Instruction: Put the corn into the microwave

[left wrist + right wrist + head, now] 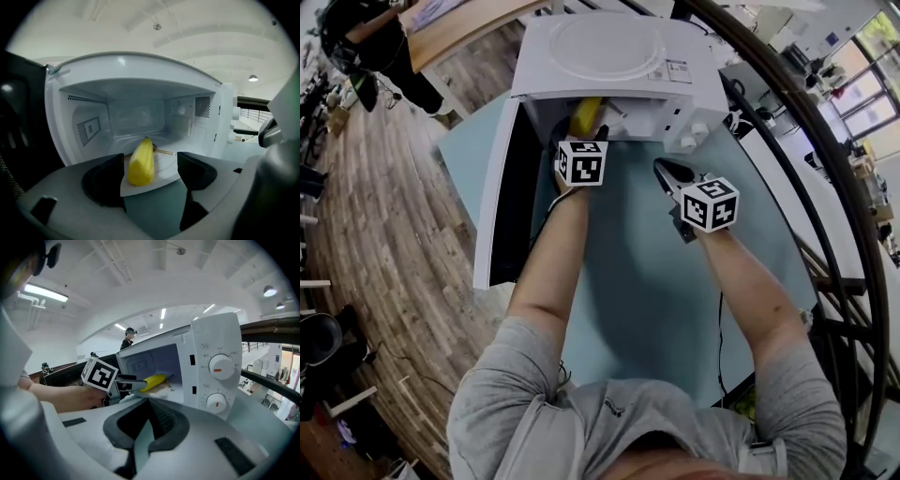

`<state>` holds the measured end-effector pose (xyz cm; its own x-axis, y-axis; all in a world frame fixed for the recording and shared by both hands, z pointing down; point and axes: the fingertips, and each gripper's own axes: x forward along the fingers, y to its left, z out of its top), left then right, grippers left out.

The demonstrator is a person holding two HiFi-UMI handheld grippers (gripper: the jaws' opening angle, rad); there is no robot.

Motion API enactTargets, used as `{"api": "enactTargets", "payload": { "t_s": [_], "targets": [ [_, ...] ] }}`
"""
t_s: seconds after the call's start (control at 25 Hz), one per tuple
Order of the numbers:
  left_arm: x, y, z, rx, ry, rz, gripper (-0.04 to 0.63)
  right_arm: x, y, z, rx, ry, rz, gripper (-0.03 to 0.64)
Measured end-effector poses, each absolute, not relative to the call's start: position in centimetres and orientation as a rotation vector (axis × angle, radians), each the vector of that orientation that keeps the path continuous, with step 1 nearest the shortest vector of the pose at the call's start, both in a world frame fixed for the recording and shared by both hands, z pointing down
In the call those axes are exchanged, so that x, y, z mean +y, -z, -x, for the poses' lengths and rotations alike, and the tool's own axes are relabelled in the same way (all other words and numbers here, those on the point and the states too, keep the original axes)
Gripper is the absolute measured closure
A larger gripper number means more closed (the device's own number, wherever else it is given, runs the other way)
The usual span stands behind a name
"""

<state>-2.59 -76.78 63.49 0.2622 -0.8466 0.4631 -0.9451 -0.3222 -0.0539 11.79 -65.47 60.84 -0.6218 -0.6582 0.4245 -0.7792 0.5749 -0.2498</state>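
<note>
**Surroundings only**
We're seeing a pale blue table [647, 309] sitting on a wood-plank floor [384, 244], with a wooden desk [459, 28] standing beyond it. A person [127, 339] is standing in the background; a strip light [46, 293] is glowing overhead.

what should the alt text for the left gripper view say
A yellow corn cob lies inside an open white microwave, seen between the two dark jaws of the left gripper, which stand wide apart and clear of it. The dark door hangs open at the left edge.
</note>
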Motion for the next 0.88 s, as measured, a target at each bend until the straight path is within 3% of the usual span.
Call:
{"api": "enactTargets", "payload": {
  "t_s": [0.32,0.4,0.48,0.64,0.72,0.88],
  "targets": [
    [-72.2,-61.4,0.9,-1.598,-0.552,-2.348,0.244,-62.1,-59.0,-13.7,-2.485,-0.608,-1.243,0.600],
    [-71.0,-60.7,0.5,-1.584,-0.529,-2.368,0.280,-61.0,-58.5,-14.1,-2.478,-0.611,-1.244,0.600],
    [-69.3,-60.4,0.3,-1.560,-0.520,-2.387,0.369,-59.4,-58.1,-14.1,-2.479,-0.625,-1.240,0.600],
    [-66.2,-59.9,-0.1,-1.520,-0.494,-2.416,0.440,-56.8,-57.1,-14.7,-2.479,-0.632,-1.254,0.600],
    [-64.3,-59.1,-0.9,-1.458,-0.440,-2.449,0.525,-55.5,-56.8,-15.2,-2.471,-0.638,-1.264,0.600],
    [-59.8,-57.4,-2.4,-1.331,-0.343,-2.529,0.569,-52.3,-56.1,-15.7,-2.465,-0.655,-1.264,0.600]
  ]
}}
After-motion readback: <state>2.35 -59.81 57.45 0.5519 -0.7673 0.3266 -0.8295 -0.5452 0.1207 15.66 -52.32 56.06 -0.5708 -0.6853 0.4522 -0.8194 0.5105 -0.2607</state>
